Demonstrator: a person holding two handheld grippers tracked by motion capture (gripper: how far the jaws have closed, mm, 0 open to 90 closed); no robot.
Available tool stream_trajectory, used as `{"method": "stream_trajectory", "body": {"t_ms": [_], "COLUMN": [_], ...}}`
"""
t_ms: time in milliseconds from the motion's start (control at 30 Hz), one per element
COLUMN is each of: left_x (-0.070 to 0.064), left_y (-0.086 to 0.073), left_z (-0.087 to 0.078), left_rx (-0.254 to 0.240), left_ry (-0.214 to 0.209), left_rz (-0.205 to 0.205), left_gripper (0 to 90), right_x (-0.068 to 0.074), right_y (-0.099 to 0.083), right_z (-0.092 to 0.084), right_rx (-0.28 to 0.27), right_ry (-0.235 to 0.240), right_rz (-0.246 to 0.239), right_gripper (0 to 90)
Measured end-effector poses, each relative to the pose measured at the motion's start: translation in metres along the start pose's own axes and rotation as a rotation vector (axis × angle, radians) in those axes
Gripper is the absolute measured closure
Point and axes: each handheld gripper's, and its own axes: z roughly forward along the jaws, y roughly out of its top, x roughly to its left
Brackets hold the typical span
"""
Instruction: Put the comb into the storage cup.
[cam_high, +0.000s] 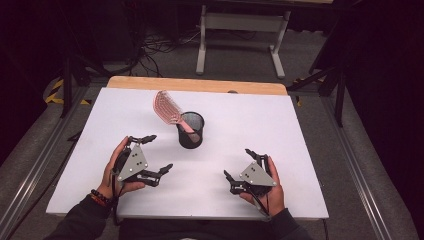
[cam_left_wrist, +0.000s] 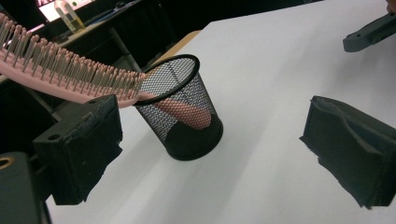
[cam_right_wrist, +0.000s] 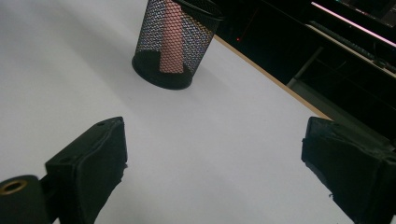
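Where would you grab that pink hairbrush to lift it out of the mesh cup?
Probably at the neck, just below the bristles. The pink hairbrush stands handle-down in the black mesh cup, its head leaning out over the rim toward the far left. The left gripper, open and nearer that side, could come in from the left and close across the flat sides, clear of the bristles.

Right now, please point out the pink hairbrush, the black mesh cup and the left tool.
pink hairbrush (cam_high: 166, 107), high view, on the bristle head.
black mesh cup (cam_high: 190, 139), high view, on its outer wall.
left tool (cam_high: 153, 153), high view, between its open fingertips.
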Motion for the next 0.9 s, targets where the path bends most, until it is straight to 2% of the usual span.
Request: {"method": "stream_trajectory", "body": {"t_ms": [200, 500, 900], "left_x": [0.000, 0.001, 0.005], "left_y": [-0.005, -0.013, -0.025], "left_z": [-0.003, -0.008, -0.016], "left_rx": [0.019, 0.040, 0.059], "left_ry": [0.004, 0.013, 0.032], "left_rz": [0.016, 0.017, 0.002], "left_gripper": [5.2, 5.2, 5.2], "right_x": [0.000, -0.001, -0.003], "right_y": [0.000, 0.000, 0.000], "right_z": [0.000, 0.000, -0.003], "right_rx": [-0.001, -0.001, -0.009], "right_ry": [0.000, -0.002, -0.009], "right_rz": [0.000, -0.001, 0.004], "right_gripper": [7.7, 7.6, 7.6]}}
